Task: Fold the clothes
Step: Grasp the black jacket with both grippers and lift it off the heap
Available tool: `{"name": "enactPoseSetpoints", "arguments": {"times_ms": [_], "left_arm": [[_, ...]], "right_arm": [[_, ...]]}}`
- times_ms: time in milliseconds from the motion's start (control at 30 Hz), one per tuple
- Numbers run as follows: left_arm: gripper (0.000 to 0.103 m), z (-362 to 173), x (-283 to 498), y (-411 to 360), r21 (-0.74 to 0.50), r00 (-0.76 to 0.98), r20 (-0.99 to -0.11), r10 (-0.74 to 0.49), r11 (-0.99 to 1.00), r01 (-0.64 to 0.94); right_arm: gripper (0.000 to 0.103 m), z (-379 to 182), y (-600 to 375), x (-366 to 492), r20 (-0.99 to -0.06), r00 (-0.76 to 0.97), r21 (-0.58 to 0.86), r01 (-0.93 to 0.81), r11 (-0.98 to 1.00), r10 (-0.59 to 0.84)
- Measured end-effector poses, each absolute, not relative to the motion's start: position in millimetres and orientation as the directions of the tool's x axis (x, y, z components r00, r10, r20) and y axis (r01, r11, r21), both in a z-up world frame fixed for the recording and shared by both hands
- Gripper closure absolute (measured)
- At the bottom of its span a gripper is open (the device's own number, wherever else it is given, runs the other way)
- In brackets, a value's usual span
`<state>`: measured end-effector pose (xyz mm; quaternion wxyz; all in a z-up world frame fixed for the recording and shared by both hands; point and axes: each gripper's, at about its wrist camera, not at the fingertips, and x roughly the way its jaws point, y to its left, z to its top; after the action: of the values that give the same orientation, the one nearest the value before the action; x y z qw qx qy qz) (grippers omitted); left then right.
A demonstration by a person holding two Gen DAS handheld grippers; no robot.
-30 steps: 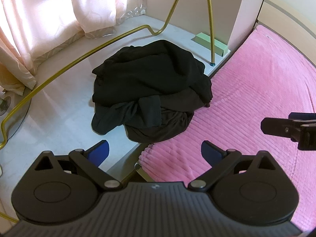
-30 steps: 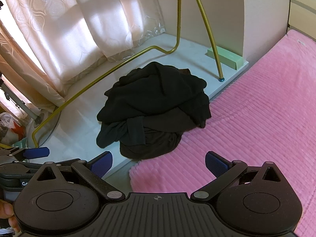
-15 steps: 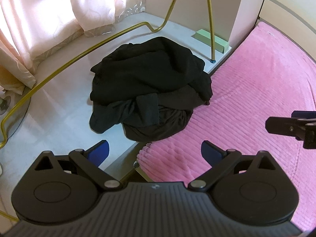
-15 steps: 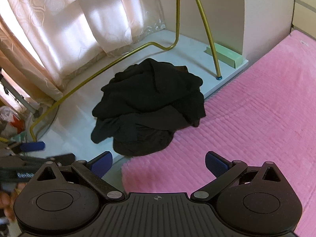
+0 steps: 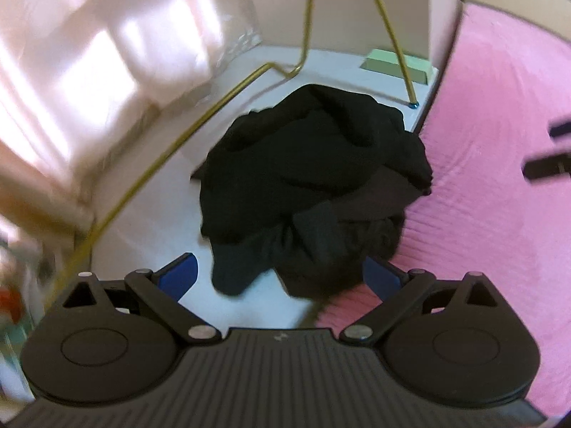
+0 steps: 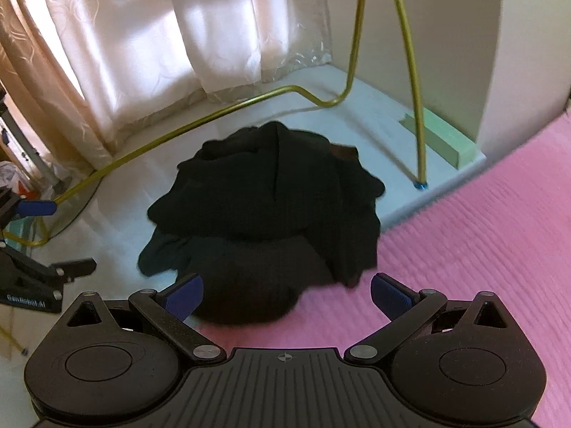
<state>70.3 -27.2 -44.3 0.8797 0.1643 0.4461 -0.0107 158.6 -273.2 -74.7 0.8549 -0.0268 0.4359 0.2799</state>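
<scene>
A crumpled pile of black clothes [image 5: 310,185] lies on a white ledge, its right part spilling onto the pink bed cover [image 5: 499,178]; it also shows in the right wrist view [image 6: 264,207]. My left gripper [image 5: 280,278] is open and empty, just short of the pile's near edge. My right gripper [image 6: 287,294] is open and empty, with the pile's lower edge between its blue pads. The right gripper shows blurred at the right of the left wrist view [image 5: 549,157]. The left gripper shows at the left of the right wrist view [image 6: 39,235].
A gold metal rack frame [image 6: 417,82] stands on the white ledge [image 6: 117,214] behind the pile. A pale green block [image 6: 442,139] lies by the wall. Curtains [image 6: 142,42] hang at the back left. Clutter [image 6: 10,174] sits at the far left.
Both grippers have moved forward and closer to the black pile, which now looms larger in both views. Both stayed open. The left wrist view is motion-blurred.
</scene>
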Motion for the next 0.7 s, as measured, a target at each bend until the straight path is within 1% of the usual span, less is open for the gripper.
{"name": "enactPoseSetpoints", "arguments": {"times_ms": [133,267,367,433,467,500,633,667,700], "left_arm": [[0.005,-86,116,-18,0.344,0.616,-0.782,0.096,0.890,0.299],[0.006,-132,160,-14,0.439,0.631,-0.771,0.091,0.794,0.421],[0.010,-165,188,-12,0.505,0.649,-0.755,0.091,0.712,0.488],[0.012,-183,207,-8,0.512,0.633,-0.768,0.096,0.686,0.517],[0.018,-191,216,-6,0.514,0.624,-0.775,0.099,0.673,0.532],[0.021,-196,222,-5,0.518,0.622,-0.777,0.097,0.660,0.544],[0.021,-213,240,-7,0.553,0.635,-0.767,0.087,0.591,0.587],[0.021,-215,242,-8,0.562,0.640,-0.764,0.080,0.570,0.599],[0.020,-217,243,-10,0.572,0.645,-0.760,0.073,0.547,0.612]], "right_arm": [[0.001,-112,-248,211,-0.730,0.487,0.216,-0.501,0.838,0.480],[0.001,-146,-227,261,-0.692,0.507,0.246,-0.504,0.828,0.514],[0.001,-169,-215,294,-0.660,0.516,0.269,-0.517,0.812,0.547],[0.001,-185,-207,314,-0.665,0.510,0.284,-0.503,0.816,0.546],[0.001,-192,-204,321,-0.668,0.507,0.291,-0.496,0.818,0.545],[0.001,-198,-202,328,-0.668,0.503,0.304,-0.488,0.819,0.548],[0.002,-217,-196,343,-0.671,0.477,0.332,-0.490,0.806,0.567],[0.007,-218,-195,343,-0.668,0.474,0.338,-0.494,0.801,0.573],[0.041,-220,-196,343,-0.671,0.470,0.350,-0.480,0.804,0.573]]}}
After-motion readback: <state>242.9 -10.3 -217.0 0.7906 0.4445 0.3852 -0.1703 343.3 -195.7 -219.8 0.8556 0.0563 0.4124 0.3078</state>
